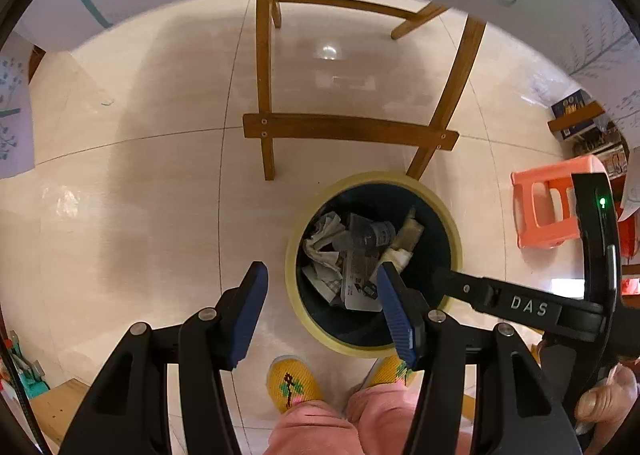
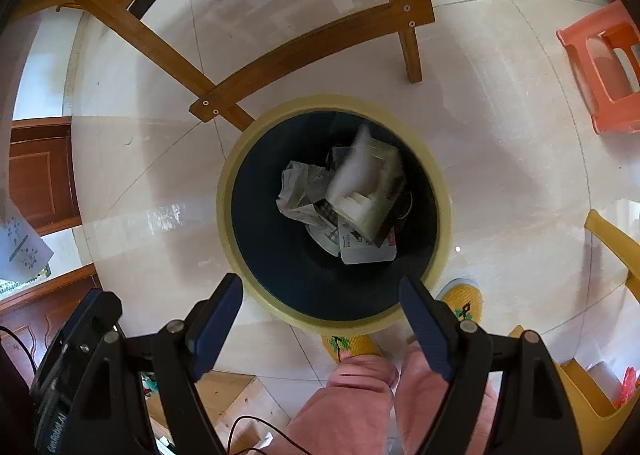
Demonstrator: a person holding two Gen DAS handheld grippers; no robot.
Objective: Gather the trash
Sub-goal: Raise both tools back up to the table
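Note:
A round bin with a pale yellow rim (image 1: 294, 247) (image 2: 226, 191) and dark inside stands on the tiled floor. In it lie crumpled paper (image 1: 324, 239) (image 2: 298, 191), a small bottle (image 1: 382, 233), a printed carton (image 1: 360, 283) (image 2: 366, 249) and a pale white wrapper (image 2: 360, 175) that looks blurred. My left gripper (image 1: 324, 311) hangs open over the bin's near left rim, nothing between its blue pads. My right gripper (image 2: 320, 315) is wide open above the bin's near edge, also empty. A black arm lettered DAS (image 1: 528, 305) reaches over the bin from the right.
Wooden chair legs (image 1: 348, 127) (image 2: 312, 51) stand just behind the bin. An orange plastic stool (image 1: 548, 207) (image 2: 600, 67) is at the right, and a yellow chair (image 2: 612, 239) nearer. The person's yellow slippers (image 1: 294, 383) and pink trousers (image 2: 352, 407) are just before the bin.

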